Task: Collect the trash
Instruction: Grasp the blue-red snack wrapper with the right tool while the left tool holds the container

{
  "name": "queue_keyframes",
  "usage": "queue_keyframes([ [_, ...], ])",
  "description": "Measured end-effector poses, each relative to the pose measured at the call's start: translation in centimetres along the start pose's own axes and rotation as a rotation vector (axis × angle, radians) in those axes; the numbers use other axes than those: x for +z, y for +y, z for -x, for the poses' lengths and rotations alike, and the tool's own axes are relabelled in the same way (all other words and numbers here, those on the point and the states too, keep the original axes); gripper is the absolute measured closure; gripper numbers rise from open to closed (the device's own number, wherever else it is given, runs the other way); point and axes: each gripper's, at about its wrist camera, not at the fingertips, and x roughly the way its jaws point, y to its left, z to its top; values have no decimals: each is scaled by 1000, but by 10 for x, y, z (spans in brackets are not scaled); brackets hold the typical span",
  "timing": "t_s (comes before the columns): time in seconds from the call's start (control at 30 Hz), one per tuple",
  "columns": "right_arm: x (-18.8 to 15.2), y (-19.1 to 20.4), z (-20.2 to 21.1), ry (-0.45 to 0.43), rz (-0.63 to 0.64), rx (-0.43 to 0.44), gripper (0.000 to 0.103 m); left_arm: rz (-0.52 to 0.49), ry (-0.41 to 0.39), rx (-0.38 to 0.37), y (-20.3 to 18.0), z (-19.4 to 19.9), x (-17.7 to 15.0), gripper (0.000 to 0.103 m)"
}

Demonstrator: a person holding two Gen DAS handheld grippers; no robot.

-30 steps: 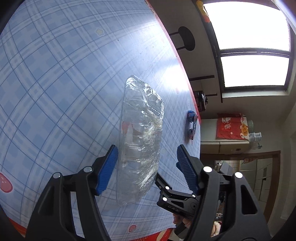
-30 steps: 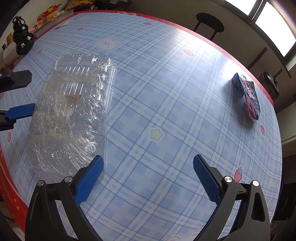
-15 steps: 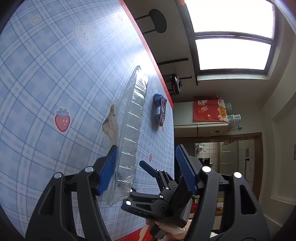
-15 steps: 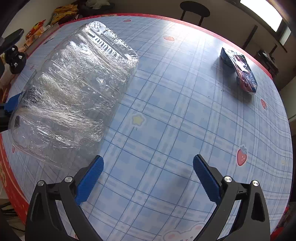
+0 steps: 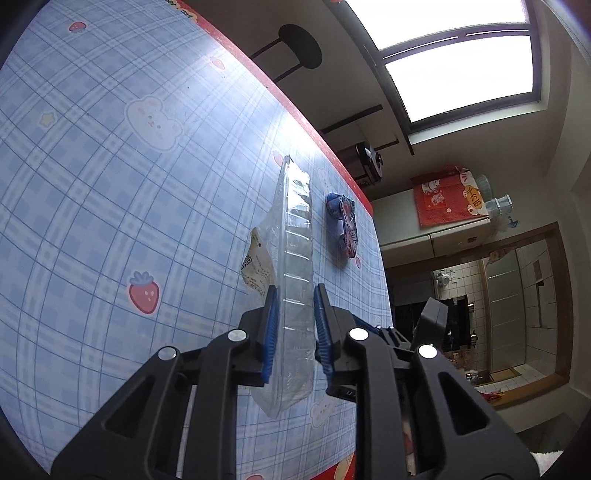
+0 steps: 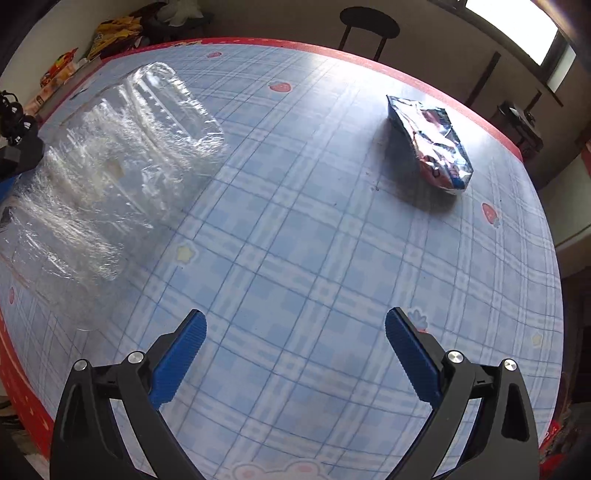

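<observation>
A clear plastic tray [image 5: 295,229] wrapped in film stands on edge over the blue checked tablecloth [image 5: 110,184], a paper label [image 5: 256,266] hanging on its left side. My left gripper [image 5: 294,295] is closing, its blue pads pressing both sides of the tray's near end. In the right wrist view the same tray [image 6: 122,162] hangs at the left, raised off the cloth. A crumpled blue and silver snack bag [image 6: 432,144] lies at the far right of the table, also visible as the snack bag [image 5: 345,229] beyond the tray. My right gripper [image 6: 295,317] is open and empty above bare cloth.
The table's red edge [image 6: 424,77] runs along the far side, with a black stool [image 6: 369,22] behind it. Snack packets [image 6: 110,29] are piled past the far left corner. A doorway to a tiled room [image 5: 517,314] is at the right in the left wrist view.
The tray went from lying flat to standing on edge, lifted off the cloth, and the left jaws closed in on it. The right gripper moved nearer the snack bag, still open.
</observation>
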Motion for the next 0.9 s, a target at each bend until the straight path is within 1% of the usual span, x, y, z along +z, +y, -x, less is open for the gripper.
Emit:
queue_keyframes([
  [0.1, 28, -29, 0, -49, 11, -65, 7, -21, -43, 41, 3, 10, 6, 81],
  [0.2, 58, -44, -7, -78, 35, -129, 7, -9, -90, 68, 11, 23, 8, 82],
  [0.3, 85, -51, -29, -51, 43, -166, 7, 11, -126, 89, 19, 34, 7, 82],
  [0.4, 105, -43, -52, -22, 57, -220, 8, 12, -140, 108, 28, 43, 4, 82],
  [0.47, 117, -44, -66, -1, 43, -243, 8, 5, -148, 127, 31, 50, 2, 82],
  [0.6, 129, -58, -76, -9, -14, -254, 14, -6, -174, 168, 38, 64, 0, 81],
  [0.67, 131, -64, -77, -7, -53, -203, 22, -2, -182, 176, 42, 68, -2, 81],
  [0.7, 135, -63, -78, -7, -67, -193, 35, 2, -185, 178, 43, 70, -2, 81],
  [0.73, 135, -63, -77, -8, -66, -226, 48, 5, -188, 178, 45, 71, -3, 81],
  [0.77, 135, -65, -76, -16, -66, -226, 52, 7, -190, 178, 49, 73, -5, 81],
  [0.83, 134, -65, -69, -39, -77, -206, 64, 0, -191, 183, 47, 73, -4, 81],
  [0.87, 133, -66, -66, -48, -79, -200, 67, -8, -191, 190, 44, 71, -5, 81],
  [0.9, 132, -63, -61, -56, -76, -198, 72, -16, -190, 196, 42, 70, -5, 81],
])
